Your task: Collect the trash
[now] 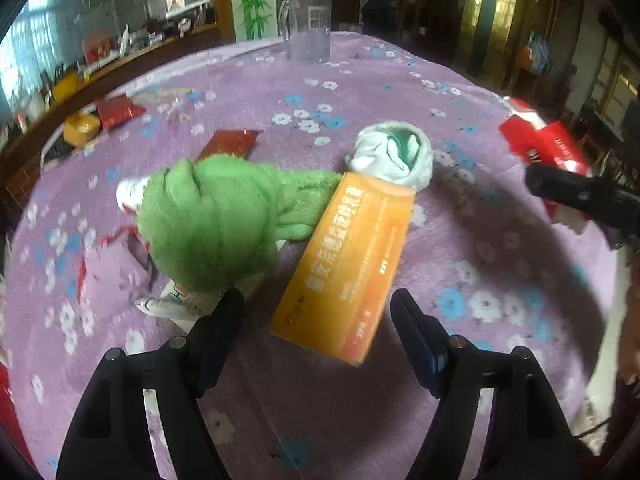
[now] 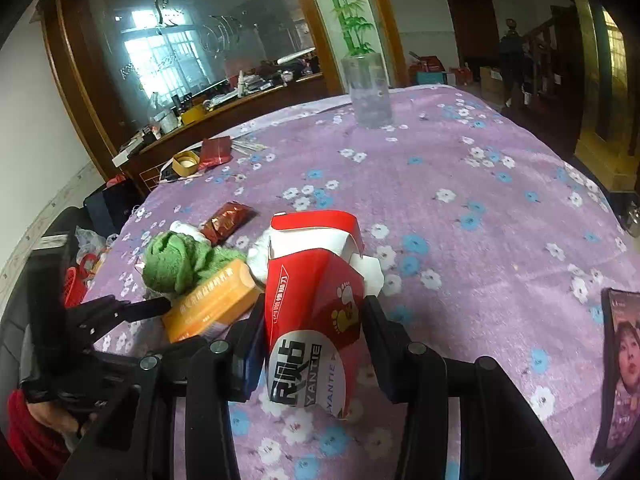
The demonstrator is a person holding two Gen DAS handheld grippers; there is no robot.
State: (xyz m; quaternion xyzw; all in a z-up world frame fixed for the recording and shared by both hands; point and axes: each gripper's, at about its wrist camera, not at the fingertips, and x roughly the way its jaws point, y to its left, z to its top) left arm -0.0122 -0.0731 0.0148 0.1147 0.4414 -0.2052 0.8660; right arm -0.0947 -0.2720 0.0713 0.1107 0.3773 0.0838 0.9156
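**Red carton gripped, orange box next in line**

Purple floral cloth covers the round surface (image 2: 500, 200), with a cluttered sideboard and a large mirror behind it. Held between the pads of the right claw (image 2: 314, 328) is a red-and-white carton (image 2: 316, 288), its top flap torn open; it is judged light, thin-walled and easily crushed, so a hold across its flat sides is best kept gentle. An orange box (image 1: 344, 264), long, glossy and stiff-looking, lies near the middle of the surface between the spread pads of the left claw (image 1: 318, 320), which are open and touch nothing; its narrow sides are likely the surest place for a grip, since the coated faces may slip. Touching its far end is a crumpled white tissue (image 1: 394, 156), soft and weightless-looking. A fluffy green cloth (image 1: 216, 216) lies against its left side. Farther off, a dark red foil sachet (image 1: 230, 144) is seen, and a clear plastic mug (image 1: 308, 26) stands at the far edge.
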